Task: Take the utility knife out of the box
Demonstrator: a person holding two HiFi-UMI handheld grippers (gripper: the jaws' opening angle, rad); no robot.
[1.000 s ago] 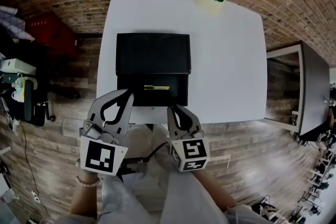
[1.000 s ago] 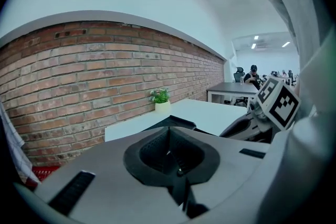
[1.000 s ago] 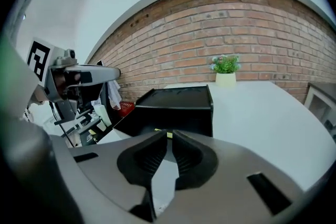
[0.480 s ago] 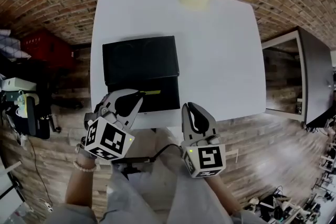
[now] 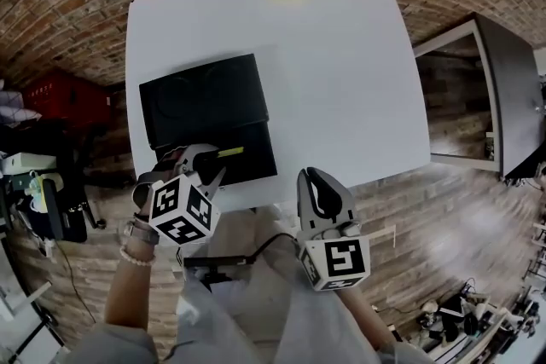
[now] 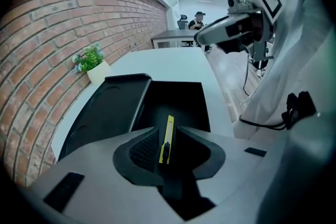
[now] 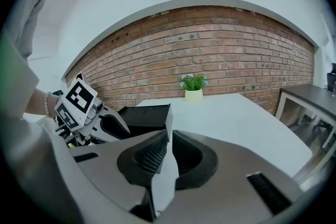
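Position of utility knife [image 5: 230,152]: flat in the near compartment of the open black box [image 5: 200,102], close to the box's front edge. The box lies on the white tabletop [image 5: 341,81] at its near left corner, with the lid folded back flat on the far side.

Orientation: in the head view the knife's long axis runs left to right, parallel with the box's front edge, the right end slightly farther from the person. In the left gripper view the same axis runs straight away from the camera, in line with the gap between the jaws. The black slider sits at the end nearer that camera. Which end carries the blade tip cannot be told.

Left tongs [image 6: 167,129]: tilted steeply down over the near compartment. The jaws stand apart and have just been opening. The yellow body shows in the gap between them, and the pads do not press on it.

Right tongs [image 7: 169,132]: held off the tabletop's near edge, well apart from the box. The jaws are drawn together to a thin slit with nothing between them.
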